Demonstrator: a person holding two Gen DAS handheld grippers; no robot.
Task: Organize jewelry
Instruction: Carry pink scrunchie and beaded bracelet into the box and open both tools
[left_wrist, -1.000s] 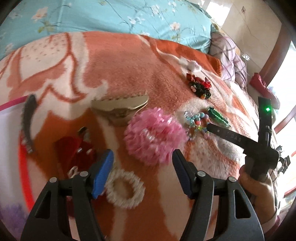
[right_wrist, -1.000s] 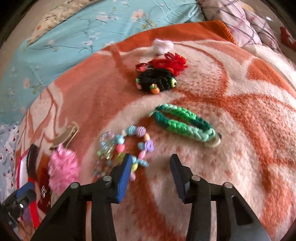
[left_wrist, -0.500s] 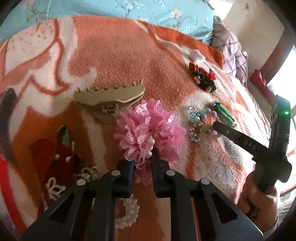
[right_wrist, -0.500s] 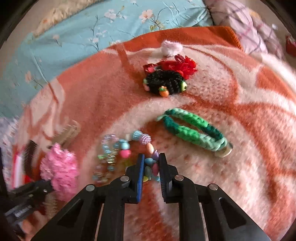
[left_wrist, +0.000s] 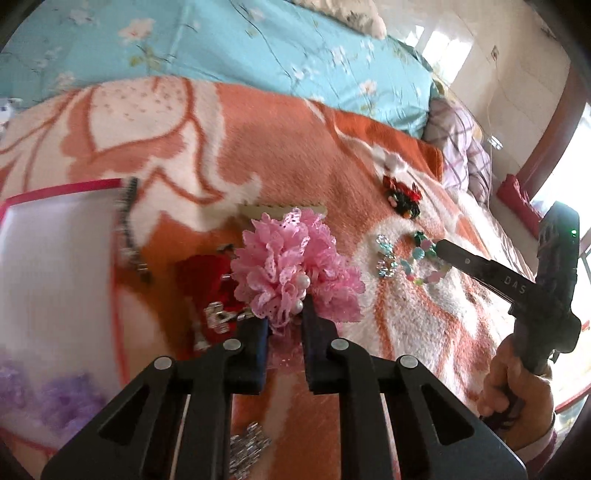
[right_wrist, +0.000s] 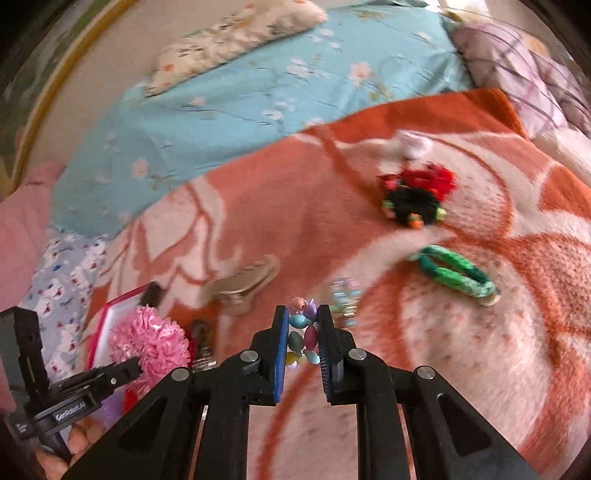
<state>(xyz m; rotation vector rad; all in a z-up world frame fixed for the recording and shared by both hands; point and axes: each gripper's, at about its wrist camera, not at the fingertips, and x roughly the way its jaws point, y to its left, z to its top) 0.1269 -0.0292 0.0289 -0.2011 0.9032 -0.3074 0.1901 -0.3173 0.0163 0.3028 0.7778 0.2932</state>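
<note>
- A second ago both grippers were wide apart; now the left gripper (left_wrist: 284, 325) pinches the pink flower (left_wrist: 291, 269), lifted off the blanket (left_wrist: 258, 140).
- The right gripper (right_wrist: 300, 332) squeezes the bead bracelet (right_wrist: 303, 336), also lifted.
- The white box (left_wrist: 55, 258) is probably next.

my left gripper (left_wrist: 284, 314) is holding the lace flower (left_wrist: 291, 266) over the blanket (left_wrist: 280, 147); the tray (left_wrist: 55, 266) is lying at nine o'clock, the bead bracelet (left_wrist: 413, 254) at two.

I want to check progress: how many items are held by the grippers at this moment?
2. The pink lace flower is in the left gripper; the beaded bracelet is in the right gripper.
</note>
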